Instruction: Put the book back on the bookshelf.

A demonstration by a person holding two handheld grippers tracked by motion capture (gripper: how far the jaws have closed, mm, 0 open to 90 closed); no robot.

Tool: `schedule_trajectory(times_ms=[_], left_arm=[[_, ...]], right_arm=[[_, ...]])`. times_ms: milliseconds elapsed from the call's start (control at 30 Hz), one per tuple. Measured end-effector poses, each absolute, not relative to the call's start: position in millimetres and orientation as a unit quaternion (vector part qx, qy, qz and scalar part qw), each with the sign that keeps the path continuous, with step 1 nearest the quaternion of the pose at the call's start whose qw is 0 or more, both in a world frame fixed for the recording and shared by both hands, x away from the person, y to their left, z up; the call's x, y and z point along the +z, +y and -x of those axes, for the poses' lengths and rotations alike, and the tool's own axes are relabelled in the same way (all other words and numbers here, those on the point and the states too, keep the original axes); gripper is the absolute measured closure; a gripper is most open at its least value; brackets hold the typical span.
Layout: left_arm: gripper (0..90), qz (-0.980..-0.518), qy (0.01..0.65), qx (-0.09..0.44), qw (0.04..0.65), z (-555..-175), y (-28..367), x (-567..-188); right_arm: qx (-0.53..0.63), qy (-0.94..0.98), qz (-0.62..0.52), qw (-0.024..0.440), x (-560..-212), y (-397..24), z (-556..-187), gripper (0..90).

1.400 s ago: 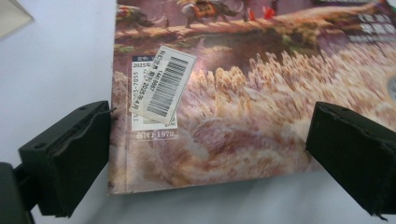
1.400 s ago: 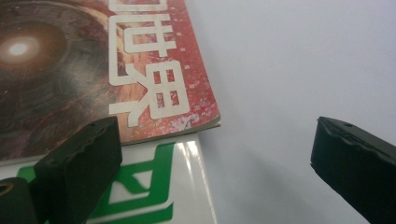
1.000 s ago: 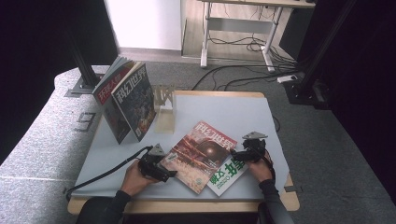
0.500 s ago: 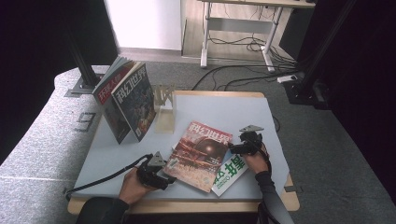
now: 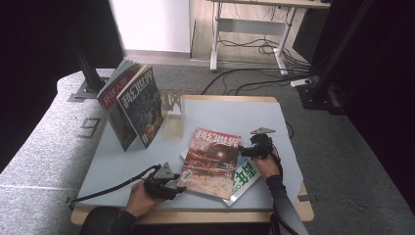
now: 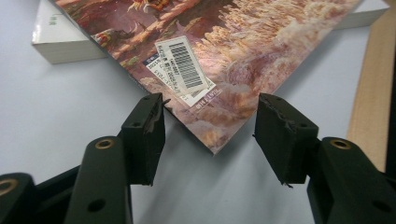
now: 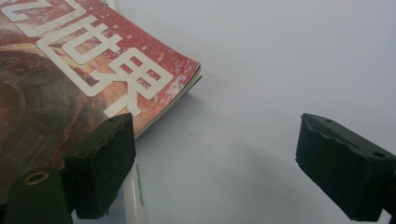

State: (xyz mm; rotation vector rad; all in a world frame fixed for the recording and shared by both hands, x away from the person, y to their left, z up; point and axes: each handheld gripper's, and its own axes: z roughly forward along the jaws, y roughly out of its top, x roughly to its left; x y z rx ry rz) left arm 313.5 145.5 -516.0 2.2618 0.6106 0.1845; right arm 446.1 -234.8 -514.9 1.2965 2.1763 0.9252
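Observation:
A red magazine (image 5: pixel 213 161) lies flat at the table's front middle, on top of a green-and-white book (image 5: pixel 246 177). My left gripper (image 5: pixel 177 189) is at the magazine's near left corner. In the left gripper view that barcoded corner (image 6: pixel 205 93) sits between the jaws of the left gripper (image 6: pixel 210 123), which have just been closing; the pads do not press on it. My right gripper (image 5: pixel 243 152) is open at the magazine's far right corner. Its jaws have just been closing a little. In the right gripper view the right gripper (image 7: pixel 217 140) has the left jaw beside the magazine (image 7: pixel 93 74) and bare table between the jaws.
Two magazines (image 5: pixel 132 105) stand upright at the back left against a clear stand (image 5: pixel 172 105). A white book (image 6: pixel 60 44) pokes out under the red magazine. The table's wooden front edge (image 5: pixel 195 216) runs just behind my hands. Cables and a desk lie beyond the table.
The red magazine has turned slightly, now lying squarer to the table. My left gripper has slid toward the front edge; my right gripper has edged away from me, along the magazine's right side.

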Motion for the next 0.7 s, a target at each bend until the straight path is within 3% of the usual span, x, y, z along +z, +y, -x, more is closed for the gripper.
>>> schedule_trajectory(times_ms=[467, 700], left_arm=[[45.6, -0.887, 0.222, 0.054, 0.401, -313, 137, -518], [36.2, -0.880, 0.225, 0.082, 0.409, -317, 147, -509]], right_arm=[[0.340, 0.791, -0.461, 0.212, -510, -237, -444, 10.8], [0.353, 0.790, -0.458, 0.204, -503, -236, -442, 10.3]])
